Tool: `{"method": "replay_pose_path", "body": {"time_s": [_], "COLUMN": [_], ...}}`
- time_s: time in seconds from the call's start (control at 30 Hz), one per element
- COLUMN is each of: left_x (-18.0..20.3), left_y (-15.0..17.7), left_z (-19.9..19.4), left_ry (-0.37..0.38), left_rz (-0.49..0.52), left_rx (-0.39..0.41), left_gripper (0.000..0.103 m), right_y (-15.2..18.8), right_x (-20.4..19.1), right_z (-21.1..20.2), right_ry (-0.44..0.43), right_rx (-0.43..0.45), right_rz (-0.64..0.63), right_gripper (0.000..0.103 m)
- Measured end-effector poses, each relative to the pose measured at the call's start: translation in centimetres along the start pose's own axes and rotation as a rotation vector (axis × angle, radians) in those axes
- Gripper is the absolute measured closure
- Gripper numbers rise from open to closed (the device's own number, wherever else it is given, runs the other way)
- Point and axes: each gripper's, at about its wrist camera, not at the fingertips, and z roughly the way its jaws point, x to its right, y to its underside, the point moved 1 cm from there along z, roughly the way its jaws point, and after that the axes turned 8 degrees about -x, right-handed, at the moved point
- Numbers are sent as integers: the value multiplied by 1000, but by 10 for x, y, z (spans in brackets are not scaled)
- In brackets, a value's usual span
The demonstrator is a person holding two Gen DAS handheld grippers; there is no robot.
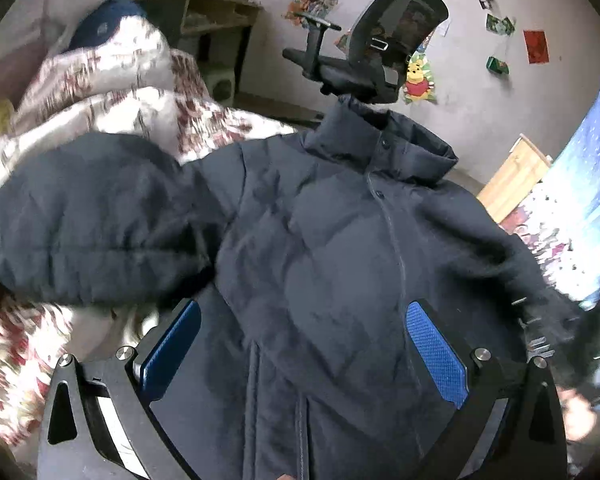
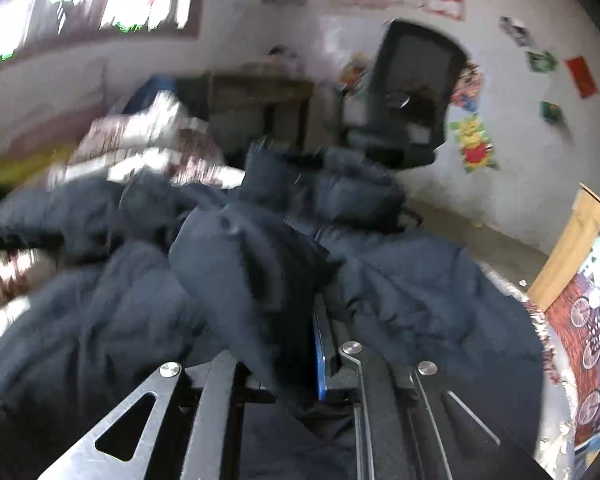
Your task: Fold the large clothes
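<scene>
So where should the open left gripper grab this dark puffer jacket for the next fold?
Probably the sleeve lying out across the bedding, at its cuffed end. Bring the left gripper in from the side; that edge lies free, while the jacket body is flat and bulky. The right gripper already pinches fabric.

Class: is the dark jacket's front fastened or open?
Fastened: the jacket's placket runs closed from collar down, snaps done up.
</scene>
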Motion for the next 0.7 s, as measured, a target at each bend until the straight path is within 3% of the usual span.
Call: {"method": "replay_pose_path", "body": {"time_s": [0.13,0.2,0.23,0.27,0.33,0.57,0.7], "left_x": [-4,1,3,8,17,29,36], "left_y": [7,9,8,9,10,3,-7], "left_z": [13,21,25,29,40,77,91], "left_ry": [120,182,198,211,225,287,254], "left_rz": [-29,-21,-15,-5,11,-65,-63], "left_rx": [-66,-102,-113,-128,-152,-189,-151], "left_gripper": [2,2,2,2,2,2,2], "right_y": [17,31,36,40,48,73,83], "right_x": [-14,-13,-11,-8,-5,-1,16], "right_z": [44,48,48,47,40,5,-16], "right_ry": [-31,-54,-75,-107,-173,-192,-168], "right_rx": [-162,-204,-217,-231,-231,-179,-143], "right_rz": [-57,-55,-43,-28,0,0,28], "right_gripper": [87,76,63,44,30,25,23]}}
